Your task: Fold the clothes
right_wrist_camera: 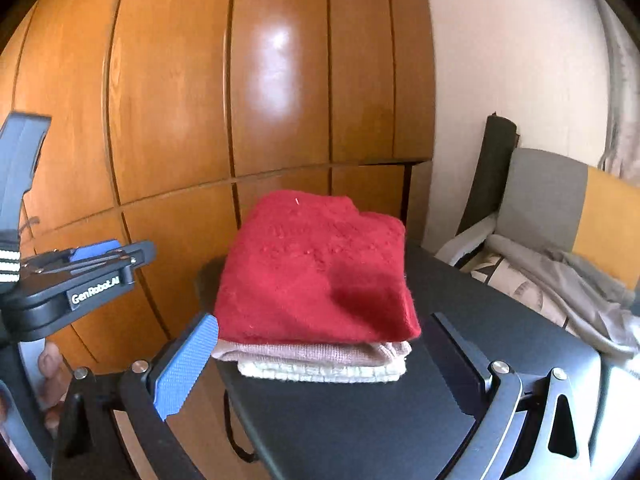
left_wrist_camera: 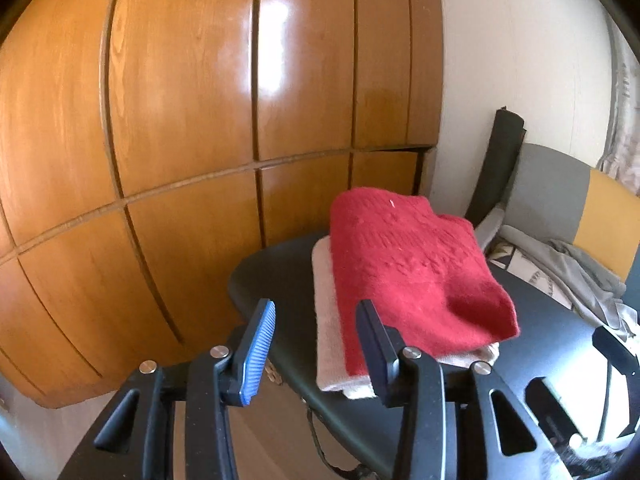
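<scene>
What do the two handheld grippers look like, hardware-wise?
Both are black linkage frames with silver pivot pins and triangular cut-outs. The left gripper and right gripper carry ribbed blue pads on black fingers. The right wrist view shows the left unit's side, with white "GenRobot.AI" lettering and a black-and-white striped marker.

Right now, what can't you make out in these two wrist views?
- Garments under the folded red knit sweater: only pink and cream edges show in both views.
- Grey clothes on the grey-and-yellow chair: cut by the right edge.
- Right claw in the left view: only a sliver at the frame edge.
</scene>
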`<state>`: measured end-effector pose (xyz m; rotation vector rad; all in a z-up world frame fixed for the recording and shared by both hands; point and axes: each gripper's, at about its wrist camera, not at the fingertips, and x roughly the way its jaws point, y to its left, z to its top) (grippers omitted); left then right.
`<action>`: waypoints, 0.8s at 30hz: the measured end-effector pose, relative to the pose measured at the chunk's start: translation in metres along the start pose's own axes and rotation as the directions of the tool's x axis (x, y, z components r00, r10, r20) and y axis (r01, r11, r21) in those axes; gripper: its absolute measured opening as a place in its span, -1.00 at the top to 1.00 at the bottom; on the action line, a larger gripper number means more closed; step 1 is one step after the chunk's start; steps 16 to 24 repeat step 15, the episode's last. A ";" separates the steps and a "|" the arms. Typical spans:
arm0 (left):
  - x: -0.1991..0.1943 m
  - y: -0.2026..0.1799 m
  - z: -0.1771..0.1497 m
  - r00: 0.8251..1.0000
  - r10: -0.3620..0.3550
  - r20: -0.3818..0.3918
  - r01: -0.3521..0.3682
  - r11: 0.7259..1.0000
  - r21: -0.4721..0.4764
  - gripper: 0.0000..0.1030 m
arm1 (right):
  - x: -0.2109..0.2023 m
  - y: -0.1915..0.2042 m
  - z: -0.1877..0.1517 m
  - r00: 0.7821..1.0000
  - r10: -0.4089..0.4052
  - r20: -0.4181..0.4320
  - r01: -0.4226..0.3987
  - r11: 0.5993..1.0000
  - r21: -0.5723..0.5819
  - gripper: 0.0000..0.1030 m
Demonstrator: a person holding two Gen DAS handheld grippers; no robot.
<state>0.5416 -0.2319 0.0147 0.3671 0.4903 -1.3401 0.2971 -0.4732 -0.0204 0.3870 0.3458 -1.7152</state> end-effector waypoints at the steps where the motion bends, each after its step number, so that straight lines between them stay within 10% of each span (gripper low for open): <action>1: 0.001 -0.002 -0.001 1.000 -0.008 -0.004 0.008 1.000 0.007 0.17 | -0.001 0.002 0.000 1.000 -0.001 0.000 0.001 1.000 -0.008 -1.00; 24: -0.009 -0.004 -0.004 0.997 -0.059 0.054 0.059 0.998 0.011 0.18 | 0.002 0.006 -0.007 0.999 -0.017 -0.034 0.015 0.998 -0.057 -1.00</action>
